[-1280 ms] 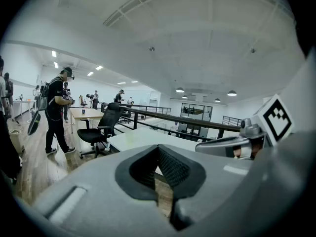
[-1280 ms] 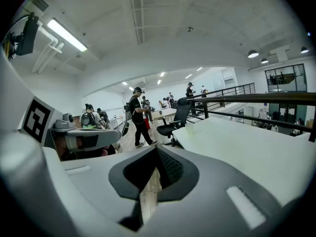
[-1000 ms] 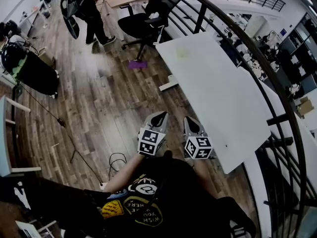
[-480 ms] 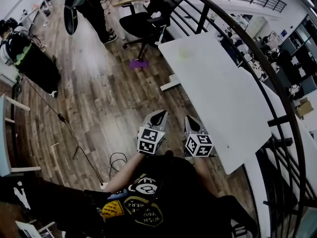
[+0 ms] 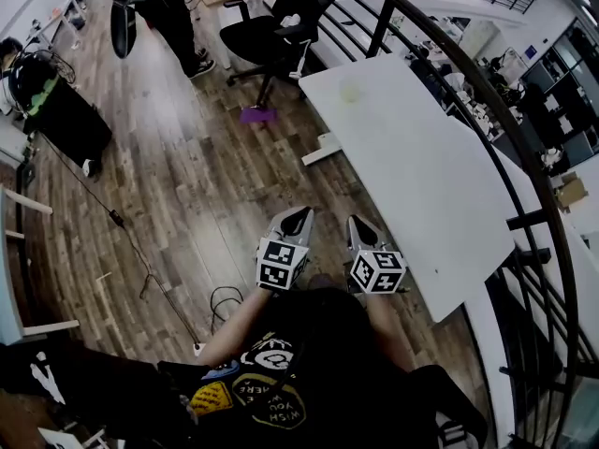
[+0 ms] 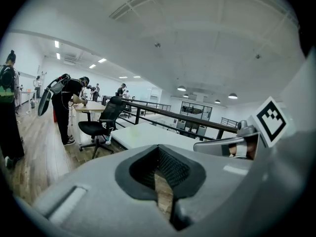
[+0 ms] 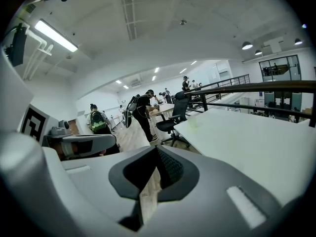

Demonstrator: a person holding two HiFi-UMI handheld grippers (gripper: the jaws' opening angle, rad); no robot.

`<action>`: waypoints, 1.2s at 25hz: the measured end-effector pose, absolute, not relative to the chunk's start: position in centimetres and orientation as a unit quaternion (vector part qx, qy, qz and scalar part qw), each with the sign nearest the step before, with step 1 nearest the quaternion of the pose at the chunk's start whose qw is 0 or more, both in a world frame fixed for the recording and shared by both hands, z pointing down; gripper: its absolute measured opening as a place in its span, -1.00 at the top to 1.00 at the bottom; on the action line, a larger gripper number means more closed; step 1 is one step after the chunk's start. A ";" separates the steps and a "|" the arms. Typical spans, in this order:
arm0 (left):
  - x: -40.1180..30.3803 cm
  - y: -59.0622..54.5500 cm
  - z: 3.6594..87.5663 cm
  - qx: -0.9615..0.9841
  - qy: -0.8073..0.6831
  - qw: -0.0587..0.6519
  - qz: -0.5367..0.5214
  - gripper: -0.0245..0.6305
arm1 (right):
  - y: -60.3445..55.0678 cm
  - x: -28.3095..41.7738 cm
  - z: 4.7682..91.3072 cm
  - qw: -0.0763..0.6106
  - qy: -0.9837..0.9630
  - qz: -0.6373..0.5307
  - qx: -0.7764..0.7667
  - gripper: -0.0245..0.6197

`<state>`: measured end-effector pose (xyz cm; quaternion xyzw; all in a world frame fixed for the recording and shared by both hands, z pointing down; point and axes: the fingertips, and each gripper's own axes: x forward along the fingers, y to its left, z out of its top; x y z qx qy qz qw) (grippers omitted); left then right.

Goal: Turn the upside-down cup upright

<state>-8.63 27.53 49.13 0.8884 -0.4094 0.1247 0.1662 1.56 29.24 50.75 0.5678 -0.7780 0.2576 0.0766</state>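
Observation:
A small pale green cup stands on the far part of the white table; it also shows as a pale cup in the right gripper view, too small to tell which way up. My left gripper and right gripper are held side by side close to my body, over the wooden floor just short of the table's near corner. Both are shut with nothing between their jaws, as the left gripper and right gripper views show.
A black office chair stands at the table's far end, with a person beyond it. A dark railing runs along the table's right side. A cable and a purple thing lie on the floor.
Both grippers have drifted slightly toward the table, still shut. The person at the back has moved further up and left.

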 end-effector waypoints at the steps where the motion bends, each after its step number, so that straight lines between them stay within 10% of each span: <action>1: -8.8 27.6 49.3 0.889 -0.406 0.169 0.125 0.91 | 29.4 1.3 50.8 0.077 -0.776 0.257 0.570 0.92; 30: 2.0 3.6 54.2 0.885 -0.396 0.192 0.151 0.91 | 5.0 9.3 55.1 0.099 -0.806 0.266 0.519 0.92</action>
